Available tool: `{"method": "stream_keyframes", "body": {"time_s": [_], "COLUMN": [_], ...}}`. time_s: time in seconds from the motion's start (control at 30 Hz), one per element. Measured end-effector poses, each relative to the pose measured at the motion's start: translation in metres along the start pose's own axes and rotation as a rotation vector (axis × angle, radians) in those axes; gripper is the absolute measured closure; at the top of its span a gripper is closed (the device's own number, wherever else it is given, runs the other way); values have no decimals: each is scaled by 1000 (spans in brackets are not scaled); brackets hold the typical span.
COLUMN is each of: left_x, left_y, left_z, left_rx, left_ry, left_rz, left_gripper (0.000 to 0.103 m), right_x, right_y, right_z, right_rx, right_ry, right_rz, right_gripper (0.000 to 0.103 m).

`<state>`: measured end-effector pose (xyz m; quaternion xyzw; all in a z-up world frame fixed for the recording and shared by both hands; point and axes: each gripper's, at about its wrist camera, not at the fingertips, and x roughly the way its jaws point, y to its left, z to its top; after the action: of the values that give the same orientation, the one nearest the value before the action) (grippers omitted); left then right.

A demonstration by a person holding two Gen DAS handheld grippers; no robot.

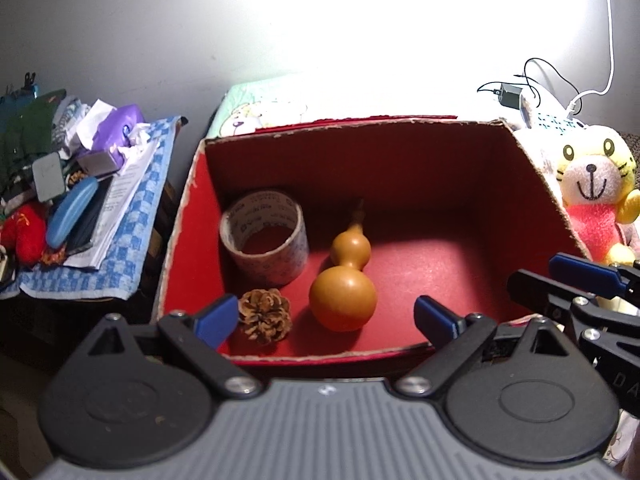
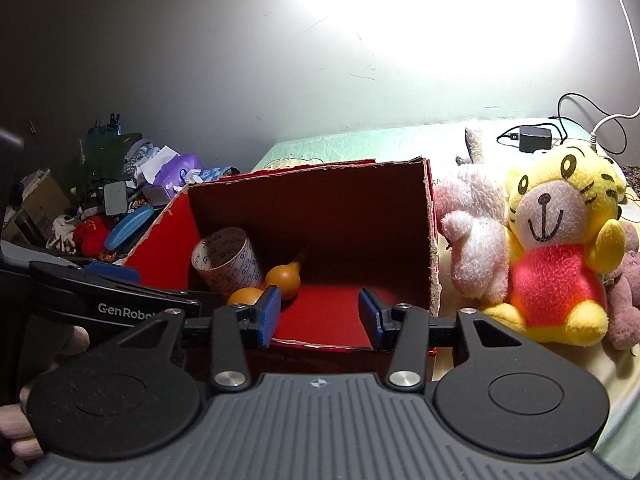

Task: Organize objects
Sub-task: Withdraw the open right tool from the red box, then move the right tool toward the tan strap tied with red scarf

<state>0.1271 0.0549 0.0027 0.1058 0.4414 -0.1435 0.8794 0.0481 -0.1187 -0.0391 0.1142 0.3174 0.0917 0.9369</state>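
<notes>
An open red cardboard box (image 1: 192, 216) holds a roll of printed tape (image 1: 264, 240), an orange gourd (image 1: 344, 276) and a pine cone (image 1: 266, 316). Over the box's near edge my left gripper (image 1: 325, 320) is open, its blue pads well apart with nothing held between them. My right gripper (image 2: 320, 312) is also open and empty, in front of the box (image 2: 432, 248), and it shows at the right edge of the left wrist view (image 1: 560, 282). A yellow tiger plush (image 2: 560, 248) and a pink plush (image 2: 476, 236) sit to the right of the box.
A cluttered side table with a blue checked cloth (image 1: 132, 232) stands left of the box, piled with papers, a blue case (image 1: 70, 212) and tissues. A black charger (image 2: 534, 138) with cables lies on the pale green bedding behind the plush toys. A hand (image 2: 24, 444) shows at lower left.
</notes>
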Motion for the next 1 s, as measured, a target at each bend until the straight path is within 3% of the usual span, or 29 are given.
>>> {"method": "stream_keyframes", "body": {"time_s": [0.3, 0.6, 0.87, 1.0], "left_x": [-26, -42, -49, -44], "left_y": [-7, -26, -31, -33], "left_z": [-11, -26, -46, -58], "left_rx": [-28, -40, -41, -43], "left_ry": [-19, 1, 21, 56], "left_rz": [39, 40, 10, -49], "left_gripper": [8, 8, 8, 9], "right_x": [-25, -50, -58, -52], "right_y": [-11, -34, -64, -82], "right_z": [-7, -15, -28, -36], "right_rx": [-18, -49, -39, 14], "right_ry": [-25, -32, 8, 71], "right_rz": [85, 168, 218, 228], "right_gripper": [57, 64, 68, 69]}}
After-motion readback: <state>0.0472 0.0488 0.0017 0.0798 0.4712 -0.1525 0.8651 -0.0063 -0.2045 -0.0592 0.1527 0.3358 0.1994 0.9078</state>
